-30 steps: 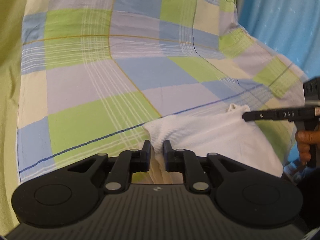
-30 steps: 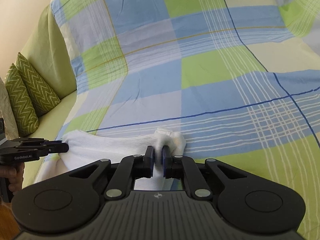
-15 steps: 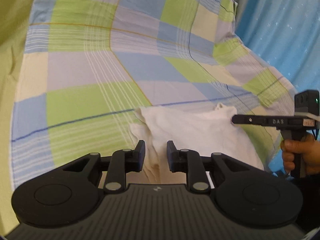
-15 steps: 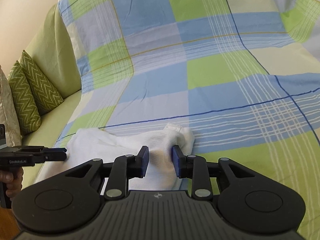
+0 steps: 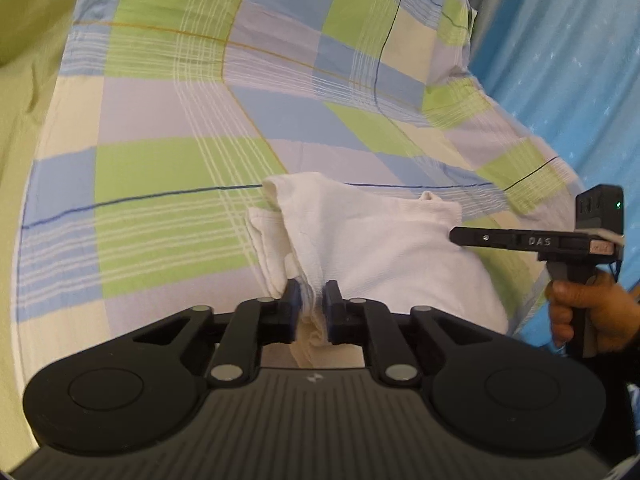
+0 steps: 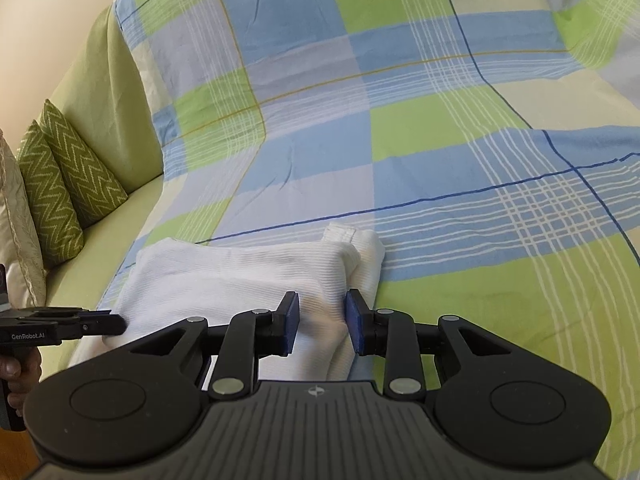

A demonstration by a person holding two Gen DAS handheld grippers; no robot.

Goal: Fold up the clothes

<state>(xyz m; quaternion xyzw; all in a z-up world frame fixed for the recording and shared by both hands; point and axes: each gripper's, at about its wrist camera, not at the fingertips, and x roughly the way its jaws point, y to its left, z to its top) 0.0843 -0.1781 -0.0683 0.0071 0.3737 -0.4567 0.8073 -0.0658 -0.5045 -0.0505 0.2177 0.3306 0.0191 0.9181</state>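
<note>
On the checked sheet (image 6: 440, 128) lies a white garment (image 6: 224, 276); the left gripper (image 5: 312, 312) has its jaws pinched on a fold, while the right gripper (image 6: 322, 322) straddles the cloth, jaws open.

I saw a white garment (image 6: 240, 276) of ribbed, matt knit cloth lying on a smooth woven checked sheet (image 6: 420, 128). My grippers' bodies looked like matt black plastic, ridged on top, with small shiny metal pins; the zigzag cushions (image 6: 64, 176) seemed textured fabric.
</note>
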